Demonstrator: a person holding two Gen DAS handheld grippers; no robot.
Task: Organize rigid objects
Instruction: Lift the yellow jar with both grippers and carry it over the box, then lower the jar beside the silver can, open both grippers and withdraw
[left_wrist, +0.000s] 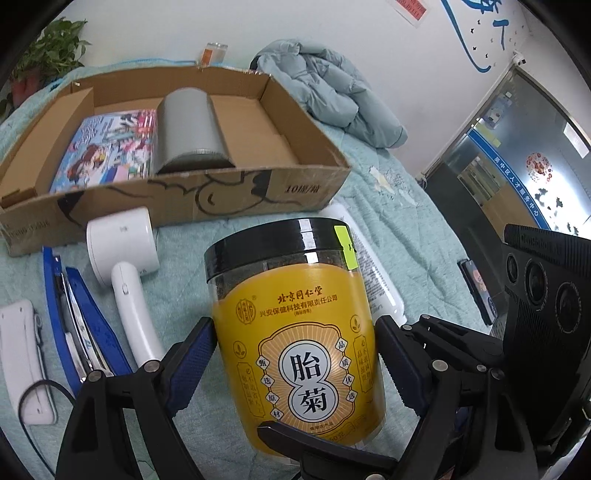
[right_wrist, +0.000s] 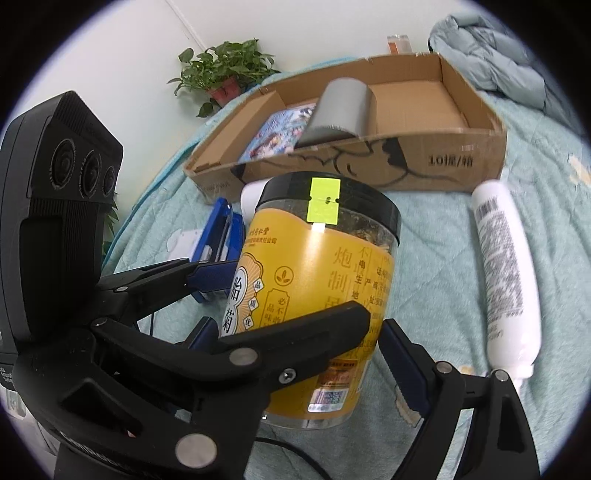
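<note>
Black gripper arms fill the bottom of both views, and between them sits the jar (left_wrist: 295, 325), a clear tub with a black lid, a yellow label with Chinese characters and a neon yellow-green sticker running over the lid edge. Left gripper (left_wrist: 295, 354) has its blue pads pressed on either side of the jar, so it's clamped on it. Right gripper (right_wrist: 299, 350) is trickier: the jar sits between its fingers, but the left one's arm crosses in front, so I can't tell if its pads actually touch.

All of this is over a bed with a pale teal quilt (left_wrist: 399, 206). Behind the jar is a shallow cardboard box (left_wrist: 258, 188) holding a colourful cartoon-print box (left_wrist: 107, 151) and a grey cylinder (left_wrist: 192, 129) lying on its side, with the right part of the box bare. Between the box and the jar lies a white handheld device (left_wrist: 122, 254), next to a blue stapler-looking thing (left_wrist: 77, 317) and a white gadget with a cord (left_wrist: 18, 362).

Right wrist view shows the white tube (right_wrist: 506, 280) full length, lying beside the jar; in the left view it's mostly hidden behind the jar. Right view also gets the jar's side text and a QR code. A puffy blue jacket (left_wrist: 332, 88) and a potted plant (right_wrist: 225, 70) sit beyond the box.
</note>
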